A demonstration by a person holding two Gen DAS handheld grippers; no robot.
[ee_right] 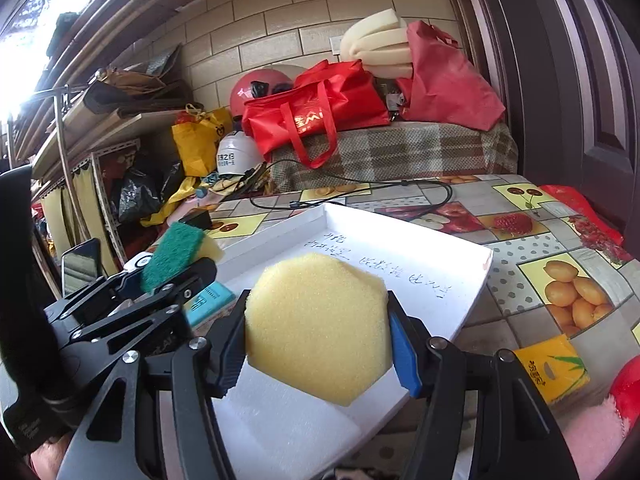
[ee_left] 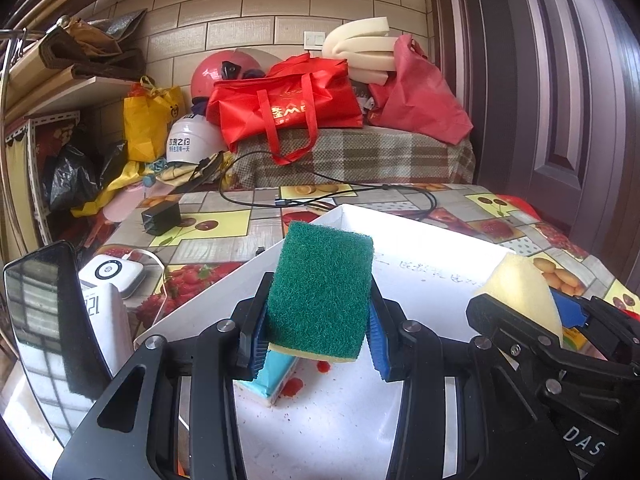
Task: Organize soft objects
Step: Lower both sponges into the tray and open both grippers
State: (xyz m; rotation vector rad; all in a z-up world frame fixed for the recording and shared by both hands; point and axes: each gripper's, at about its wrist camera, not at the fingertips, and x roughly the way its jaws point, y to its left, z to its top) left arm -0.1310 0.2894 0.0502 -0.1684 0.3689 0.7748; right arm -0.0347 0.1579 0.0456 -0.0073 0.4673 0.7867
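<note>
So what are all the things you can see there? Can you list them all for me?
scrub sponge: one, green top with yellow underside, in the left gripper
hexagon sponge: one, yellow, in the right gripper
tray: one, white, on the table, handwriting inside
box: one, teal, lying in the tray
tablecloth: one, fruit pictures, covers the table
cable: one, black, behind the tray
tote bag: one, red, on the checked bench
helmets: two, white and red, left of the tote bag
foam pads: a stack, cream, by the wall
left gripper: one, black, blue pads
right gripper: one, black, blue pads
</note>
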